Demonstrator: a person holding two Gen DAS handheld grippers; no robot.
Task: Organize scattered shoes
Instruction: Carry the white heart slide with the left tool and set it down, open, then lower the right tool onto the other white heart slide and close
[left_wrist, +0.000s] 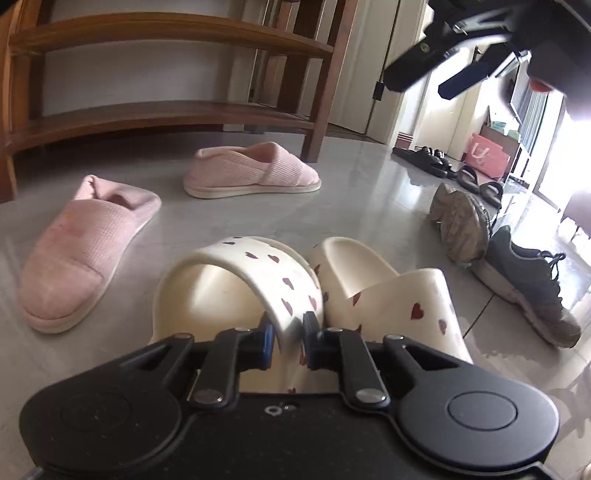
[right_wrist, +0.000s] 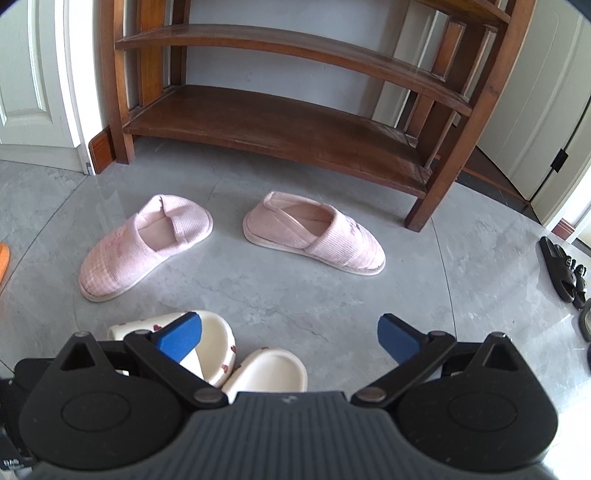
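Observation:
Two cream slides with red hearts lie side by side on the grey floor. My left gripper (left_wrist: 288, 332) is shut on the strap of the left slide (left_wrist: 236, 280); the right slide (left_wrist: 388, 295) touches it. Both slides (right_wrist: 214, 347) (right_wrist: 273, 373) also show in the right wrist view, just under my right gripper (right_wrist: 290, 332), which hangs open and holds nothing. Seen from the left wrist, the right gripper (left_wrist: 424, 85) is high at the upper right. Two pink slippers (right_wrist: 144, 247) (right_wrist: 317, 232) lie apart in front of the wooden shoe rack (right_wrist: 277, 125), whose shelves are bare.
A dark sneaker (left_wrist: 532, 288) stands at the right, with another sneaker (left_wrist: 461, 225) tipped sole-up against it. Black sandals (right_wrist: 561, 269) line the floor further right near a doorway. White doors flank the rack. An orange object (right_wrist: 3, 262) peeks in at the left edge.

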